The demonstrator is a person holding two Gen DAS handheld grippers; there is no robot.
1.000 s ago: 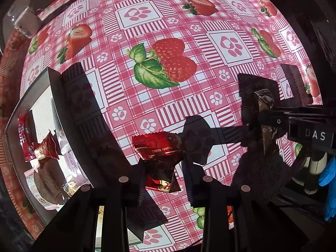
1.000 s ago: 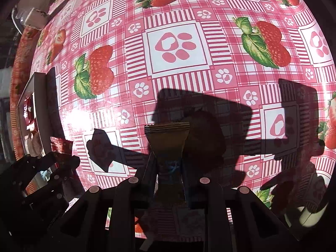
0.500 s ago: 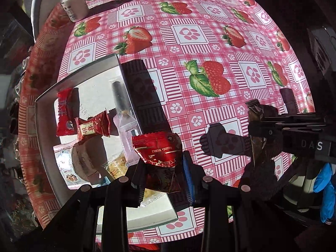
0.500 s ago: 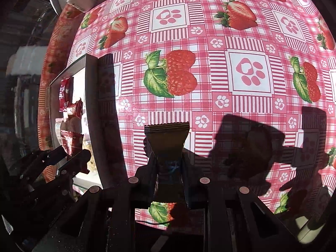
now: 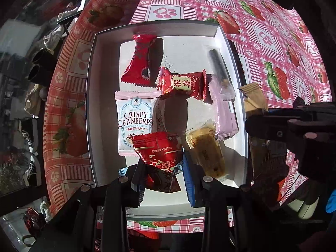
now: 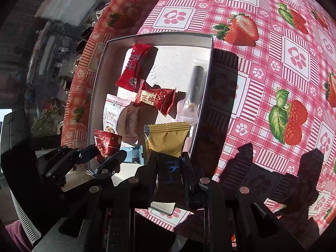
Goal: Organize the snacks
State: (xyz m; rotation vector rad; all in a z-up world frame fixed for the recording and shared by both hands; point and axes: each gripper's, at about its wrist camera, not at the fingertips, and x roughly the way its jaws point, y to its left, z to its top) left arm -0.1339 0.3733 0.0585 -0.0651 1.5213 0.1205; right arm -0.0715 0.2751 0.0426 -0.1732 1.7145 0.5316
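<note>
My left gripper (image 5: 162, 168) is shut on a red snack packet (image 5: 157, 153) and holds it over the near part of a white tray (image 5: 100, 67). The tray holds several wrapped snacks, among them a Crispy Cranberry pack (image 5: 134, 124) and a red candy (image 5: 182, 84). My right gripper (image 6: 169, 163) is shut on a gold snack packet (image 6: 168, 138), held above the tray's (image 6: 98, 79) right wall. The right gripper (image 5: 260, 124) with the gold packet (image 5: 253, 98) shows in the left wrist view; the left gripper (image 6: 105, 153) with the red packet (image 6: 107, 142) shows in the right wrist view.
The table carries a pink checked cloth with strawberries and paw prints (image 6: 273, 84). The table's left edge (image 5: 63, 96) drops off beside the tray, with shoes and clutter on the floor below. Dark shadows of the grippers lie on the cloth (image 6: 273, 178).
Both grippers have moved left from over the bare cloth to over the tray, each still holding its packet. The tray now fills the middle of both views.
</note>
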